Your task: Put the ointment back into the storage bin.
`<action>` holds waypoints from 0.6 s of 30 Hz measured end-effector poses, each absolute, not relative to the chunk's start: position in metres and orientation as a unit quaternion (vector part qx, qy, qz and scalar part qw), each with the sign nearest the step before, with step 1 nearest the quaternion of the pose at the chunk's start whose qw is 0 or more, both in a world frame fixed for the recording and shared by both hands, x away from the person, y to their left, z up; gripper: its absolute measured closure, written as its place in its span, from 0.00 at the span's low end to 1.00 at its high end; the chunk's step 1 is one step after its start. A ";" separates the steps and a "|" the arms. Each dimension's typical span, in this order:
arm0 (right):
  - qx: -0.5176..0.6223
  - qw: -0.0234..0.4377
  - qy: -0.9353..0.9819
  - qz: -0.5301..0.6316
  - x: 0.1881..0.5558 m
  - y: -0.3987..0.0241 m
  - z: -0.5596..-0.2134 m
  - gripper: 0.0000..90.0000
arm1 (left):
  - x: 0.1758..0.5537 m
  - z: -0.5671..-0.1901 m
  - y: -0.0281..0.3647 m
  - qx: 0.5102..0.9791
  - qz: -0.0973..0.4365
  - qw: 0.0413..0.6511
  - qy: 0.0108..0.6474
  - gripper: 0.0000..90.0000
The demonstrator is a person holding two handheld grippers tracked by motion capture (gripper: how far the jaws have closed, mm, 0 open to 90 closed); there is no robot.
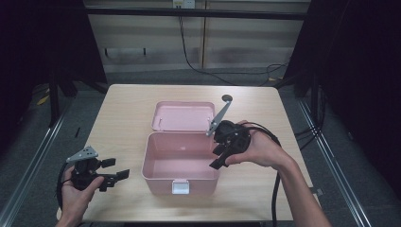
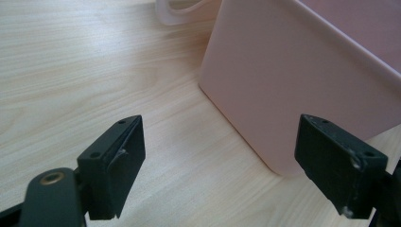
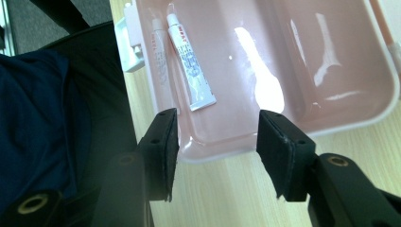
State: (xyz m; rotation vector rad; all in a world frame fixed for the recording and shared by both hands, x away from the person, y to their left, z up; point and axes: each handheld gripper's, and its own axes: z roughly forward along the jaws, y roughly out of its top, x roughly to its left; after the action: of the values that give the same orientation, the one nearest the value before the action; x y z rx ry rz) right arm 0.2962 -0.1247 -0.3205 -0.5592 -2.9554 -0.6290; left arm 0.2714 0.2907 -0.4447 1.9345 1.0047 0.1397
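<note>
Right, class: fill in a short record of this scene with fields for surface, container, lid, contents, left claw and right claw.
surface: wooden table
container: pink box, white latch at front
lid: pink lid, open, folded back behind
contents: small white tube lying against one wall
left claw: open, on the table side left of the box
right claw: open, over the box's right rim

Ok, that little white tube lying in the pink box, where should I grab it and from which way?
Grip the white tube across its round body, near the middle, coming straight down from above with the right gripper. It lies flat on the floor of the pink box, close along the latch-side wall, so a sideways approach looks blocked.
</note>
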 end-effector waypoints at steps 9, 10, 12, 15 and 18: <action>-0.192 0.028 -0.958 -0.212 0.287 -0.142 -0.325 0.55 | 0.271 -0.445 0.291 0.786 0.056 0.460 0.408 0.19; -0.195 0.027 -0.957 -0.212 0.286 -0.144 -0.327 0.55 | 0.271 -0.445 0.291 0.786 0.057 0.461 0.408 0.19; -0.197 0.026 -0.957 -0.213 0.284 -0.148 -0.329 0.55 | 0.271 -0.445 0.291 0.787 0.057 0.459 0.408 0.19; -0.206 0.027 -0.955 -0.213 0.282 -0.156 -0.335 0.55 | 0.271 -0.445 0.291 0.786 0.056 0.460 0.408 0.19; -0.211 0.031 -0.954 -0.212 0.281 -0.163 -0.343 0.55 | 0.271 -0.445 0.291 0.786 0.056 0.461 0.408 0.19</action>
State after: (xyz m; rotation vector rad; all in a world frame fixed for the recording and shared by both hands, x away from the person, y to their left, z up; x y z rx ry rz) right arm 0.2811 -0.1631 -0.3428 -0.6497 -2.9390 -0.6520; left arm 0.2713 0.2908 -0.4448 1.9347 1.0044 0.1387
